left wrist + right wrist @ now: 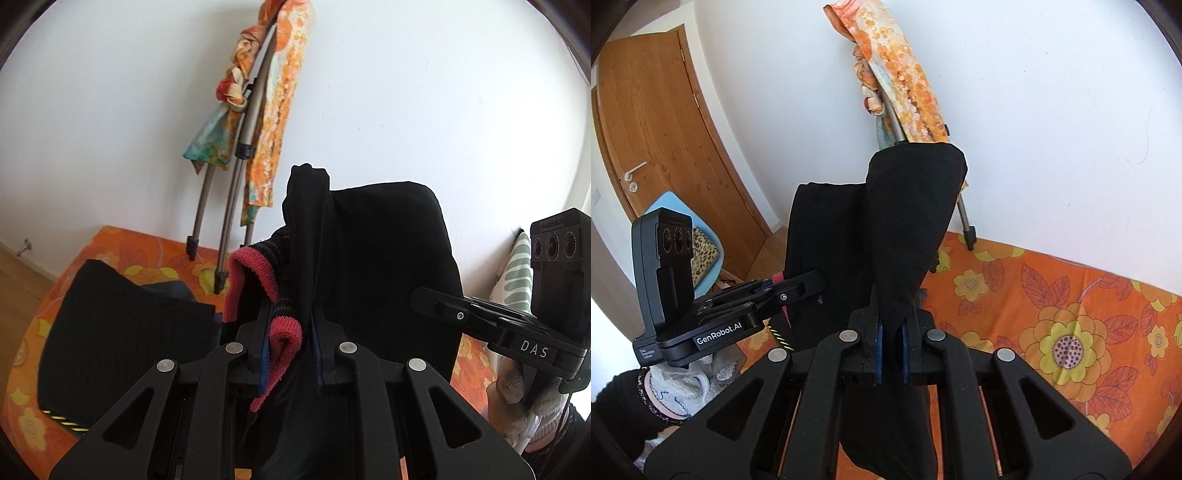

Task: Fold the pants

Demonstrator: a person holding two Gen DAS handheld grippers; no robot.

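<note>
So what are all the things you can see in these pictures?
pants: one, black with a red ribbed band, held up in the air between both grippers
bedspread: one, orange with yellow flowers, below the pants
folded dark cloth: one, black, lying on the bedspread
folding chair: one, grey legs, orange patterned fabric, leaning on the white wall
door: one, brown wood, closed, far left in the right wrist view
blue chair: one, light blue, leopard cushion, by the door
left gripper: one, black, shut on the pants
right gripper: one, black, shut on the pants
</note>
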